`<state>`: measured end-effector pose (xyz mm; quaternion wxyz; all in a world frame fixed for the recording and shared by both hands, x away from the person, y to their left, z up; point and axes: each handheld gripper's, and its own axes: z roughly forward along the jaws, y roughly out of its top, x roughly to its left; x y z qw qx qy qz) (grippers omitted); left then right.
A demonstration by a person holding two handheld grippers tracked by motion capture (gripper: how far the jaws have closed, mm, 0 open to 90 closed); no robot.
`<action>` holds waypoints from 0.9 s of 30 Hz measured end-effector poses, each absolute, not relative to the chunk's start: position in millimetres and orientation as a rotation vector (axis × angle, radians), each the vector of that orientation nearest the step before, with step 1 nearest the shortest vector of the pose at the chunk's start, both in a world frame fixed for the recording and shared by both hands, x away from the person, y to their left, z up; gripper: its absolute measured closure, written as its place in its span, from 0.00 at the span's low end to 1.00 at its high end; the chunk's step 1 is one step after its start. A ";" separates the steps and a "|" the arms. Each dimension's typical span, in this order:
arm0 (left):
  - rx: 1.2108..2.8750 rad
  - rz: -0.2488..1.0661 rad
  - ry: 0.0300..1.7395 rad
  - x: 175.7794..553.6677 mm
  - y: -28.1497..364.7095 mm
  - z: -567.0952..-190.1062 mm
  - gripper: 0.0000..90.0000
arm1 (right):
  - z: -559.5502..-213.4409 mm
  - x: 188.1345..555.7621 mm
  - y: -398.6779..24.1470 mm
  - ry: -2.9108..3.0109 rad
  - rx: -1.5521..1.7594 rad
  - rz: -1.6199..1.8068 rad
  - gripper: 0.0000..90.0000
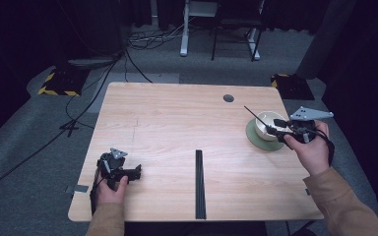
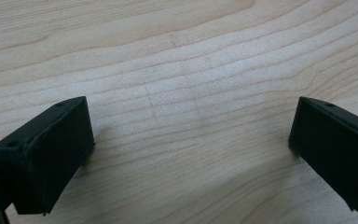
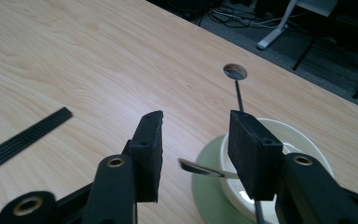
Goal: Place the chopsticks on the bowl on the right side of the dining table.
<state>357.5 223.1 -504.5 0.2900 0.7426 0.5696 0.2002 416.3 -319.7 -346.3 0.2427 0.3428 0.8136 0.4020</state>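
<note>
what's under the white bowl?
The white bowl sits on a green plate, whose rim shows around its base. A thin dark utensil leans in the bowl. The plate's centre is covered by the bowl.

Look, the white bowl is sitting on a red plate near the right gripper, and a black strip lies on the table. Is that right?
Nearly. The plate under the white bowl is pale green, not red; the high view and the right gripper view both show it. The rest holds: the bowl sits by the right gripper, and the black strip lies on the table.
</note>
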 end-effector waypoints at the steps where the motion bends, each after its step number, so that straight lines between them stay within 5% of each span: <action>1: 1.981 0.539 1.520 357.5 223.2 -504.5 0.00 | -345.4 412.8 -316.7 2.230 0.921 1.104 0.61; 27: 1.981 0.539 1.520 357.5 223.1 -504.5 0.00 | -359.6 362.7 -230.2 2.416 0.716 1.275 0.51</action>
